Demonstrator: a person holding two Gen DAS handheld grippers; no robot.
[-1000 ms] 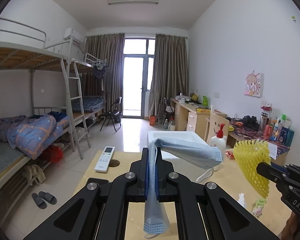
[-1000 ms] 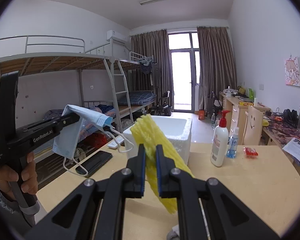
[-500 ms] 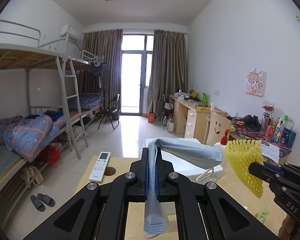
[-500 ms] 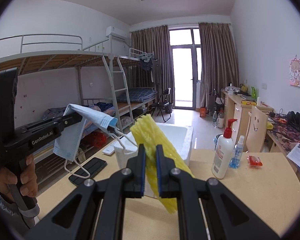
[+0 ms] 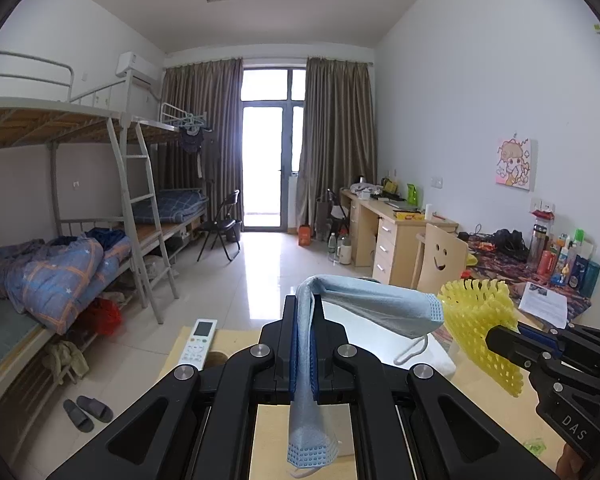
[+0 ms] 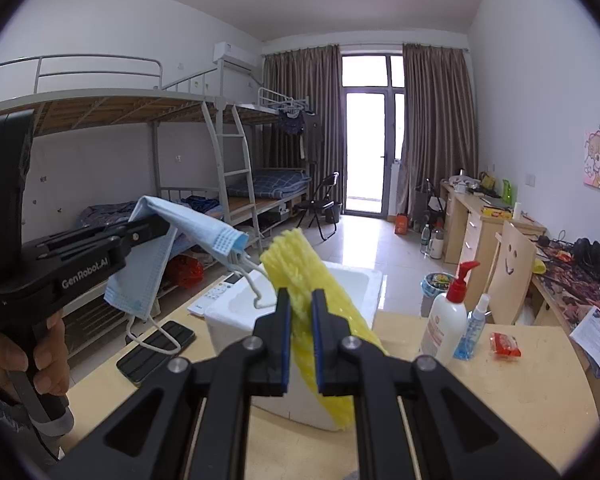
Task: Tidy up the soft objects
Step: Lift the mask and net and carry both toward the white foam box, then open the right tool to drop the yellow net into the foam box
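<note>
**A:** Left wrist view first. What does it show?

**B:** The left gripper (image 5: 305, 344) has its fingers clamped on a blue face mask (image 5: 364, 308). The mask folds over the fingertips: one half runs off to the right, roughly level, and the other hangs straight down toward the tabletop (image 5: 304, 436). An ear loop (image 5: 410, 354) dangles over the white foam box (image 5: 440, 360). To the right, the yellow foam net (image 5: 480, 320) is held by the other tool.

**A:** And the right wrist view?

**B:** The right gripper (image 6: 301, 320) is clamped on the foam net (image 6: 304, 276), whose long axis tilts from upper left, away from the camera, to lower right. It hangs in front of the box (image 6: 364, 280), over the near wall. The mask (image 6: 188, 226) hangs left of the box, above a phone (image 6: 156, 346).

**A:** How should the drop go?

**B:** I'd bring each piece fully over the box opening, lower it, and only then part the fingers, making sure the loops clear the rim. Limp items can catch on the edge.
</note>
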